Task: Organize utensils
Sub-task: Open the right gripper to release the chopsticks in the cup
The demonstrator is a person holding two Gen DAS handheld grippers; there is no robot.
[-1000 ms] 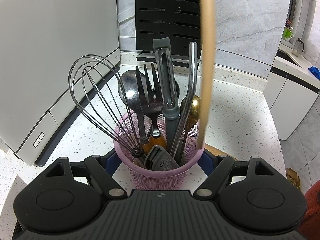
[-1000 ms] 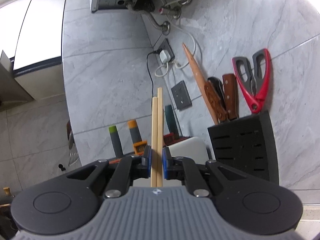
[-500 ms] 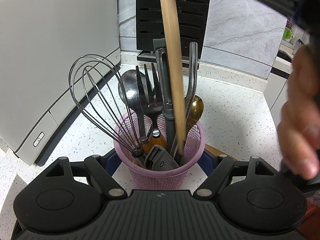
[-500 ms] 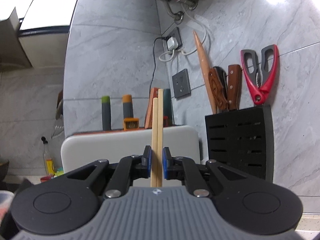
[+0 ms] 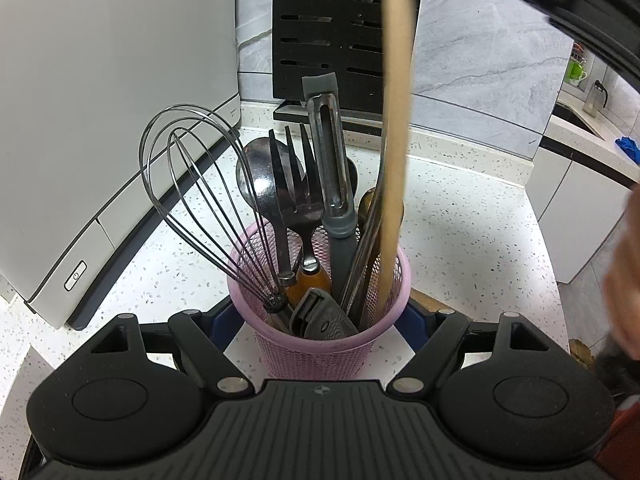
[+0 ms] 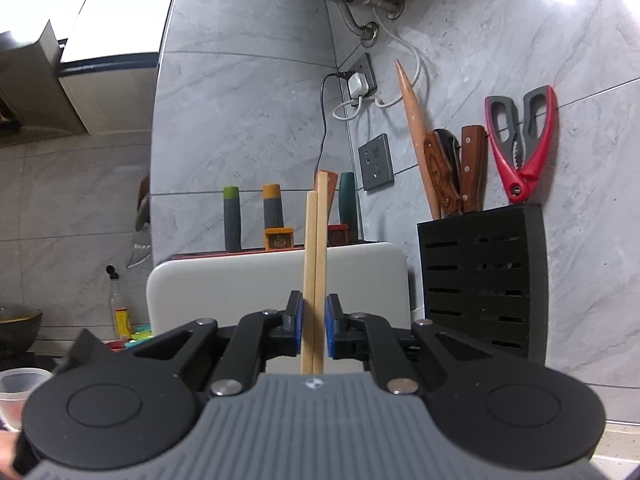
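Holder [image 5: 320, 344], pink mesh plastic, upright on speckled counter [image 5: 460, 232], sits between the left gripper [image 5: 320, 320] fingers, blue pads at both its sides; jaws spread wide w/ holder in the gap, cannot tell if pads actually press its wall. Contents, from left-finger side to right-finger side: wire whisk [image 5: 192, 184], handle down, loops leaning out past the rim; metal spoon [image 5: 256, 176], bowl up; dark fork [image 5: 296, 176] w/ brown wood handle; peeler [image 5: 332, 176], grey handle, blade end up; metal stem + gold-tone spoon [image 5: 370, 208] partly hidden; a grey-black handled tool [image 5: 324, 316] low at near rim, type unclear. Chopsticks [image 5: 394, 160], pale wood, blurred in left wrist view, run from top of frame down into the holder on its right-finger side, lower ends inside the rim. Right gripper [image 6: 314, 332]: jaws nearly shut on the chopsticks [image 6: 314, 280], pair side by side, upright between the blue pads, tops poking ahead of the fingertips; slight gaps show at the pads. Ahead of both grippers: black slotted knife block [image 6: 480, 276] holding wood-handled knives [image 6: 456, 168], rolling pin [image 6: 416, 132] & red-grey scissors [image 6: 524, 140]; white appliance [image 5: 100, 120] beyond left finger. Person's hand [image 5: 624, 280] blurred at far right edge.
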